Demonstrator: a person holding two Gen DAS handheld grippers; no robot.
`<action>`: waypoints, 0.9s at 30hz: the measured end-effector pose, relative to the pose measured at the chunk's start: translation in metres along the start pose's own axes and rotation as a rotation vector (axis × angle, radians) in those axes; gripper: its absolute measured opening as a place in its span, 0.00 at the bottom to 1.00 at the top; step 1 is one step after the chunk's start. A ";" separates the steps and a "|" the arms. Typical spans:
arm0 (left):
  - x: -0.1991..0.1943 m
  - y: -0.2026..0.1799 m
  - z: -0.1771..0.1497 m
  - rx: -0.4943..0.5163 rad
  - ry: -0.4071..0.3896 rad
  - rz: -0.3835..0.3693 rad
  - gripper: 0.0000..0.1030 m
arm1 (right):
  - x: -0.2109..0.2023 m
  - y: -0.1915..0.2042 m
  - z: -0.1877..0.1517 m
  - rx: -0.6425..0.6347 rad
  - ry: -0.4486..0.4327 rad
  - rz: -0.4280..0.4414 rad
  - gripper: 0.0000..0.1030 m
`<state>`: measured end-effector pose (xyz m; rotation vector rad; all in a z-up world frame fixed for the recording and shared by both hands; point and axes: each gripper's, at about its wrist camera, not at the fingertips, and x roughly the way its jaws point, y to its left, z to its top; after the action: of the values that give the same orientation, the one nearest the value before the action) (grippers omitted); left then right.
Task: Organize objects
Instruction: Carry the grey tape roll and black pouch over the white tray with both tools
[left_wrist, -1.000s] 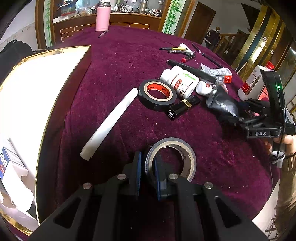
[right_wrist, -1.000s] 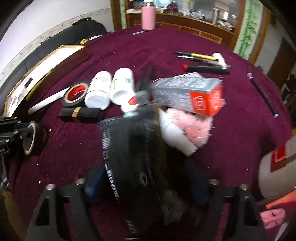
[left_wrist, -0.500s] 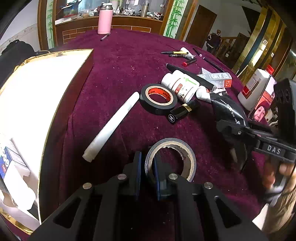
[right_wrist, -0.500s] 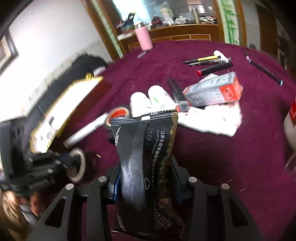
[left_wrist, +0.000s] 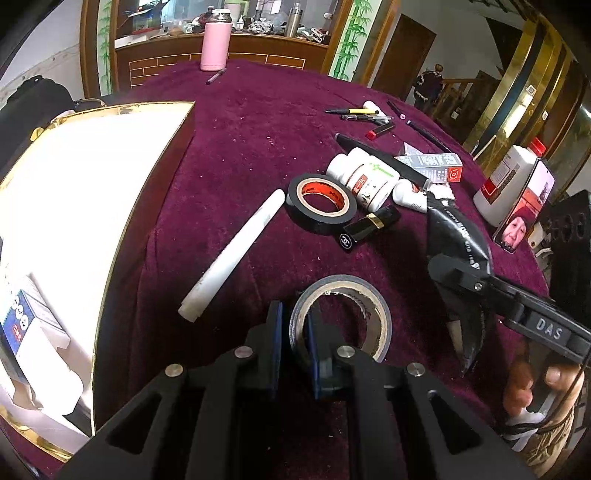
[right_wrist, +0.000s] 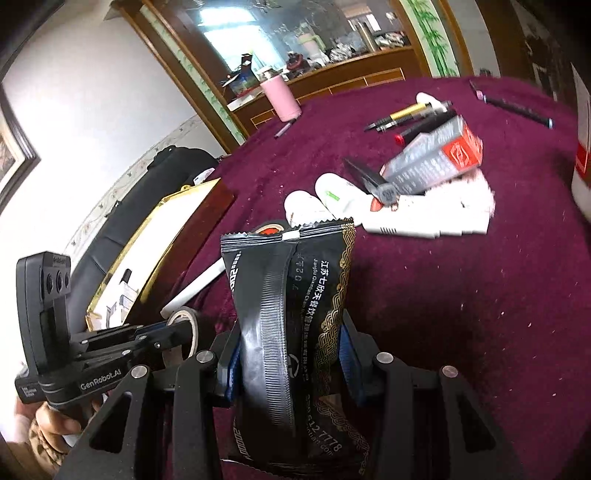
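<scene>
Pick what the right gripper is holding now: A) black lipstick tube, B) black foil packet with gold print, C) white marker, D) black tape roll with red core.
B: the right gripper has its blue pads closed on both sides of the black foil packet, which stands upright between them; the left wrist view shows the same packet in its grip.

Home dining room indicated: round table (left_wrist: 280, 122) covered in maroon velvet cloth, cluttered wooden sideboard (left_wrist: 221, 61) behind, staircase (left_wrist: 458, 99) seen through doorway.
</scene>
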<state>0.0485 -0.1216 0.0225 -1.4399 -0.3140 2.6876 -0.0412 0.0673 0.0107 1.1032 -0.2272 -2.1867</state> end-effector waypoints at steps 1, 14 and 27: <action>-0.001 0.000 0.000 0.001 -0.002 0.003 0.12 | -0.001 0.002 0.000 -0.008 -0.004 -0.005 0.46; -0.033 0.004 0.003 -0.003 -0.080 0.005 0.12 | -0.005 0.019 -0.007 -0.059 -0.001 -0.025 0.46; -0.054 0.020 0.006 -0.032 -0.135 0.020 0.12 | -0.004 0.038 -0.010 -0.099 0.004 -0.014 0.46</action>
<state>0.0743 -0.1508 0.0654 -1.2785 -0.3542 2.8144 -0.0136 0.0422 0.0237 1.0577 -0.1085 -2.1835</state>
